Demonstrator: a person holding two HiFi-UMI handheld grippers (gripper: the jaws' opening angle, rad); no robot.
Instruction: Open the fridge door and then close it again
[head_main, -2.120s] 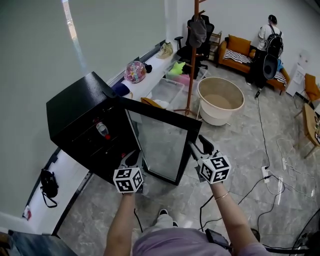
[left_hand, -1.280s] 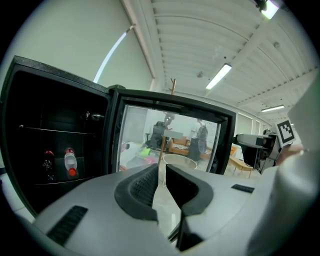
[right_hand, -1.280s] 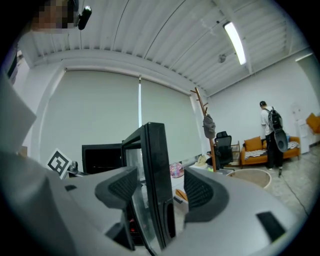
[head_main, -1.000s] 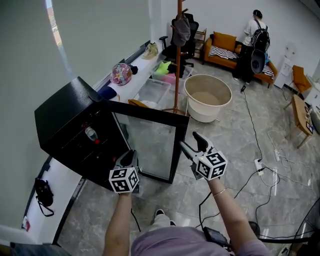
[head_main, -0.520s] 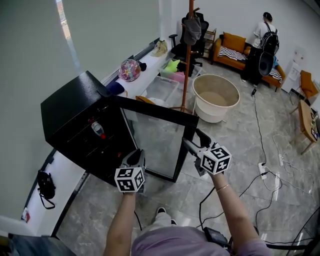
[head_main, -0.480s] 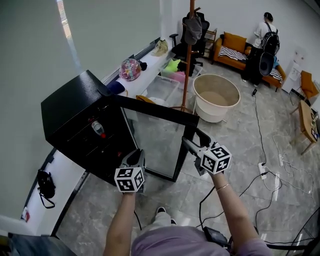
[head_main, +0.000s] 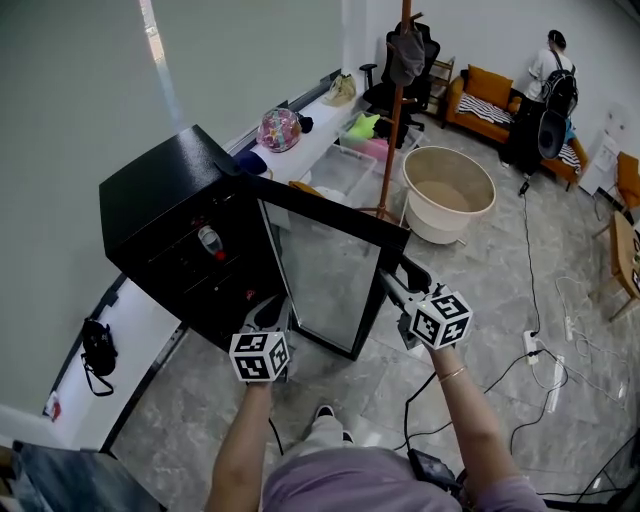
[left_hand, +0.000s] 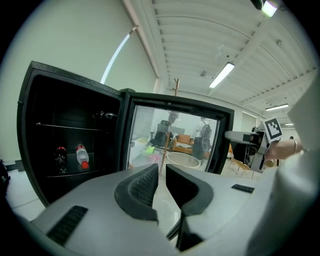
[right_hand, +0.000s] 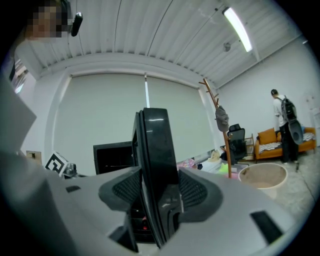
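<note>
A black mini fridge (head_main: 160, 210) stands open, its glass door (head_main: 330, 285) swung out towards me. A red-capped bottle (head_main: 210, 241) sits on a shelf inside and also shows in the left gripper view as the bottle (left_hand: 82, 156). My right gripper (head_main: 398, 277) is at the door's free edge. Its jaws have just been closing, and in the right gripper view that gripper (right_hand: 157, 190) has its pads pressed on both sides of the black door edge (right_hand: 155, 150). My left gripper (head_main: 272, 310) hangs low in front of the fridge's open front. In its own view the left gripper (left_hand: 162, 172) is shut and holds nothing.
A wooden coat stand (head_main: 395, 110), a beige round tub (head_main: 449, 195) and a clear storage bin (head_main: 345, 170) stand behind the door. Cables (head_main: 540, 350) trail over the tiled floor at right. A black bag (head_main: 97, 350) lies on the low ledge at left. A person (head_main: 548, 80) stands far back.
The right gripper's jaws have narrowed onto the door's free edge. The left gripper has shifted a little in front of the fridge. The door stands open at about the same angle.
</note>
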